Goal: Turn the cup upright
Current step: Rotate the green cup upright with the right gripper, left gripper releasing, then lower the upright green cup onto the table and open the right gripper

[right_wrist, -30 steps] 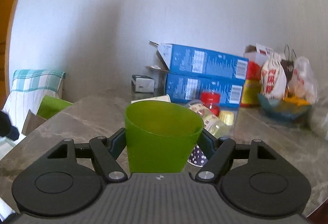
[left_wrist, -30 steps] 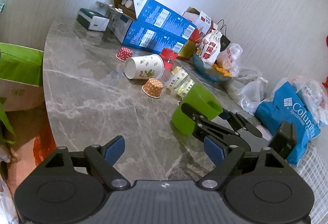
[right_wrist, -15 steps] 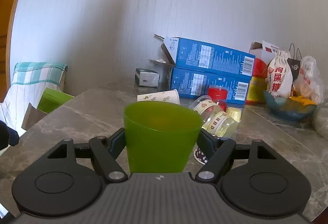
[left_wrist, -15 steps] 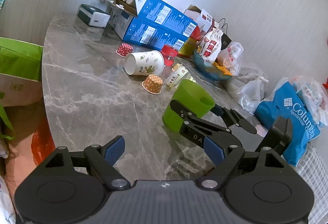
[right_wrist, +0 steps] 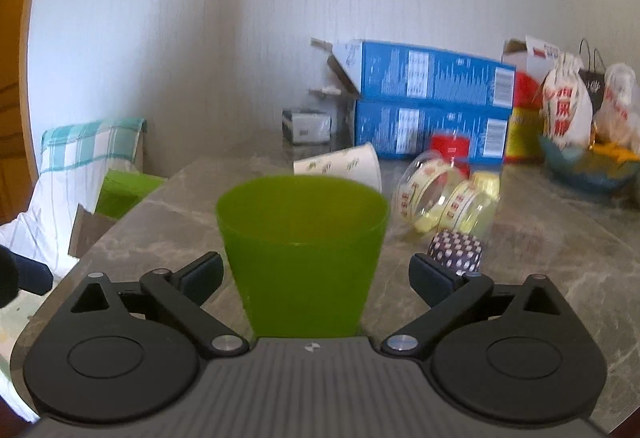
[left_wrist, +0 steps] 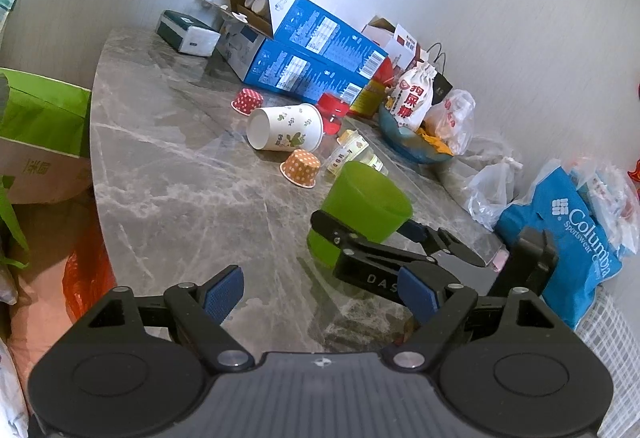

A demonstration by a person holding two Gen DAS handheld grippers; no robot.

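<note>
Right gripper point(right_wrist: 316, 278): jaws spread wide, dark pads standing clear of the cup wall on both sides, a visible gap on each. Holding nothing. Seen from the left wrist view, this same gripper point(left_wrist: 360, 234) reaches in from the right with its fingers flanking the cup's lower body.

Between those fingers: translucent green plastic cup point(right_wrist: 302, 258), standing mouth-up on the grey marble-patterned tabletop point(left_wrist: 180, 173). Long axis vertical, wide rim on top, narrow base down. In the left wrist view the green cup point(left_wrist: 366, 205) sits near the table's middle, base on the stone, no tilt that I can make out. Judged from this, the flip looks done and the cup released.

Left gripper point(left_wrist: 320, 292): blue pads apart, empty, hovering low over the near table edge. The cup lies ahead and to its right; the right gripper is much the nearer of the two.

The key relation: the cup sits dead centre in the open right jaws, straight ahead along the fingers. A straight pull-back along that line should clear it; any sideways drift could clip the wall and tip a light cup.

Further out: white paper cup with leaf print point(left_wrist: 286, 125) lying on its side, orange dotted cupcake liner point(left_wrist: 302, 167) just beside it, stacked blue cartons point(left_wrist: 308, 53) against the wall.
</note>
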